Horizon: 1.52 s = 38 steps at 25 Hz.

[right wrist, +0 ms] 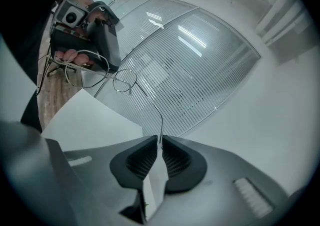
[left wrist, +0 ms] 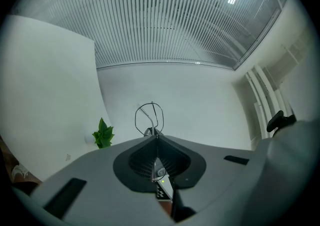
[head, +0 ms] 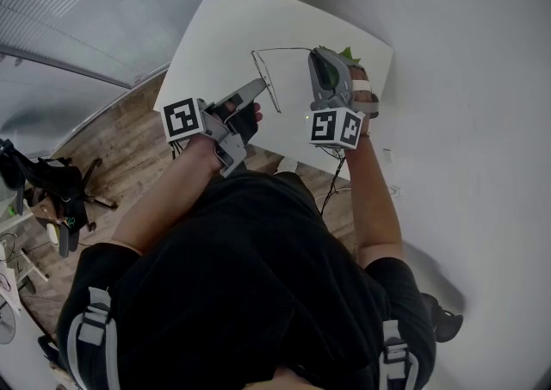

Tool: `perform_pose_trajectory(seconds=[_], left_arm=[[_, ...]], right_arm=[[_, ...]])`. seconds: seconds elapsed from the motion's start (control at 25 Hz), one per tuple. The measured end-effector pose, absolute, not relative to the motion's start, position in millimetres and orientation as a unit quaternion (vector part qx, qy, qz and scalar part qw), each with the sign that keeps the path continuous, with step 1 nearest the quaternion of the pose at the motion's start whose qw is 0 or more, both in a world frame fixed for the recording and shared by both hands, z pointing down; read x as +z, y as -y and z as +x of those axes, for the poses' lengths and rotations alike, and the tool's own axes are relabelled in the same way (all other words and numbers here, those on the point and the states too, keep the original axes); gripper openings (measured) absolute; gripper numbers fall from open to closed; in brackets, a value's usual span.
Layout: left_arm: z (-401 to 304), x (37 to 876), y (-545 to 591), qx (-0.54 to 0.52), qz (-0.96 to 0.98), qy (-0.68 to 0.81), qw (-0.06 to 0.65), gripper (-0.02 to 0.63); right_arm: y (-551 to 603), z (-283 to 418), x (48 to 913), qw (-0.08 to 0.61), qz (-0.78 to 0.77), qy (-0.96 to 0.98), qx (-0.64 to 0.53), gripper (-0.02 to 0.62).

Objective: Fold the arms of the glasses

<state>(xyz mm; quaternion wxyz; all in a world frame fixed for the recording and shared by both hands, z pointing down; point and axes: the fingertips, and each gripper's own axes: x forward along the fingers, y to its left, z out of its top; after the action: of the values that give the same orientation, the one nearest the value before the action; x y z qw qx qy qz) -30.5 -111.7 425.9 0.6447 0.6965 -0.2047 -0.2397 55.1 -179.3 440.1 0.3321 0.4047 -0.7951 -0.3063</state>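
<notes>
Thin wire glasses hang over the white table, held between both grippers. My left gripper is shut on the frame beside a lens. In the left gripper view a round lens ring sticks out just past the closed left gripper. My right gripper is shut on the tip of one arm. In the right gripper view that arm runs from the closed right gripper up to the lenses, which sit at the left gripper.
A small green plant stands by the right gripper on the table's far right; it also shows in the left gripper view. Wooden floor and black equipment lie to the left. Window blinds run behind the table.
</notes>
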Motion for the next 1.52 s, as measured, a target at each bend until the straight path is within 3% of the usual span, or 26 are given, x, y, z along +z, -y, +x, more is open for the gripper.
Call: perform_pose_trajectory(seconds=[1.52], left_arm=[[-46.6,425.6,121.0,-0.278,0.696,0.253,0.613,0.012]], right_arm=[[99.8,13.3,445.3,0.284,0.319,0.851,-0.305,0.041]])
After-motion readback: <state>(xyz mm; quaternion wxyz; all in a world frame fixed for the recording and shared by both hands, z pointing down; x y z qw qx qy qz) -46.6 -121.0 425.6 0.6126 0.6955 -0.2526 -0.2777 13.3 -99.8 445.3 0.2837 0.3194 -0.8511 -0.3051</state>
